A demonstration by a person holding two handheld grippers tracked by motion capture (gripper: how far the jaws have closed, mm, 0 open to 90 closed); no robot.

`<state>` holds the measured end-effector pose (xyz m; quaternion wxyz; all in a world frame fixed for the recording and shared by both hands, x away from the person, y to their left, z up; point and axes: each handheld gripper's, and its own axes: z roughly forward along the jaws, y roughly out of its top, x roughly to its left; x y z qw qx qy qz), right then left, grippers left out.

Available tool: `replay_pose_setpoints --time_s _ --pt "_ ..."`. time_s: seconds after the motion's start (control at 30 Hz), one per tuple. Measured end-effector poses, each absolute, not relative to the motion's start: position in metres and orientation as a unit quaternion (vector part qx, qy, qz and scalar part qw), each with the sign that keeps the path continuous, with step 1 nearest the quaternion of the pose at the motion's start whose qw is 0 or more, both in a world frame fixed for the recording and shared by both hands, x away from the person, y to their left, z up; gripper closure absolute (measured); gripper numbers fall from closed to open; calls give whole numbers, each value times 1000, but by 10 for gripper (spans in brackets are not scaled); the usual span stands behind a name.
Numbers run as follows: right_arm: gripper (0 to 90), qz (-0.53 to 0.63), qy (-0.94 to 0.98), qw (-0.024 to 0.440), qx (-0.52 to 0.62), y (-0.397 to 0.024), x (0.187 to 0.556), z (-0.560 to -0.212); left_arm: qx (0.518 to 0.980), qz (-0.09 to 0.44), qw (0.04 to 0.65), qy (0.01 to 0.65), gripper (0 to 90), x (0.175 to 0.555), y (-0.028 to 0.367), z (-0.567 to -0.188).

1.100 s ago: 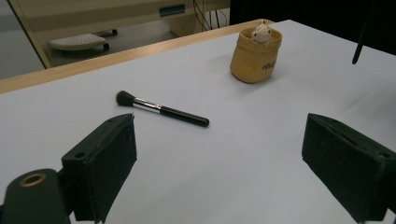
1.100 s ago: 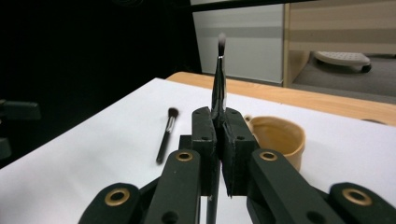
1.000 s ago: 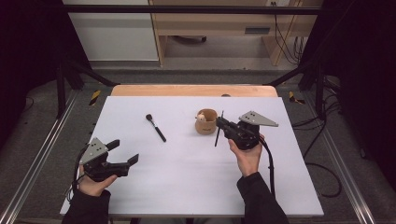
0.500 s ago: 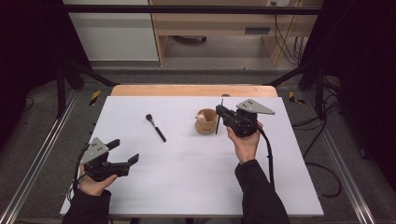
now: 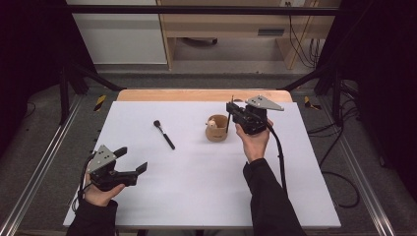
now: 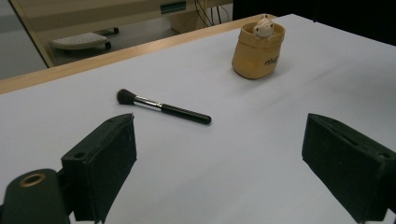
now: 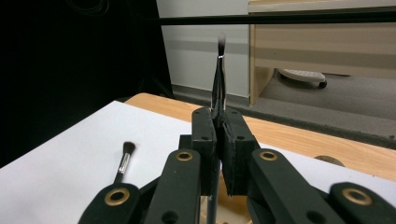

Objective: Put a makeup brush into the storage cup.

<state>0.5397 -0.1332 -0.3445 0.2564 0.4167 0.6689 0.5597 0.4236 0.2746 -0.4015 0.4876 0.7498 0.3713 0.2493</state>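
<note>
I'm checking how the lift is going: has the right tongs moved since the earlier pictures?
Yes. The right tongs, shut on a thin brush, moved toward the table's far wooden edge and now sit beside the tan cup.

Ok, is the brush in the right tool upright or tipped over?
Upright. The thin brush stands bristles up, clamped between the shut jaws of the right tool, above the cup.

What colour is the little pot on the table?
The pot is tan, like light wood, with a small dark marking on its side. The left gripper view shows it best.

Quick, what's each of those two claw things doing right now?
Left gripper: open, holding nothing, above the white table.
Right gripper: closed on a thin brush, bristles up, beside the tan cup.
</note>
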Motion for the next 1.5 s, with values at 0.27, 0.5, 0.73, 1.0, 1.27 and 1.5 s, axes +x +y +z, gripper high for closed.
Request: replay_pose_setpoints --time_s 0.27,0.5,0.73,1.0,1.27,1.5 --pt "855 554 662 268 427 -129 554 -344 748 249 490 372 95 423 275 -400" --pt "855 547 658 274 439 -124 567 -348 745 249 493 374 95 423 277 -400" --pt "855 545 657 272 444 -119 577 -352 745 250 492 374 96 423 277 -400" --pt "855 533 656 277 457 -117 588 -363 746 250 492 372 96 423 276 -400" --pt "855 524 662 274 461 -112 592 -372 744 250 494 374 96 423 277 -400" --pt "855 516 667 268 466 -109 595 -381 743 252 495 374 96 423 278 -399"
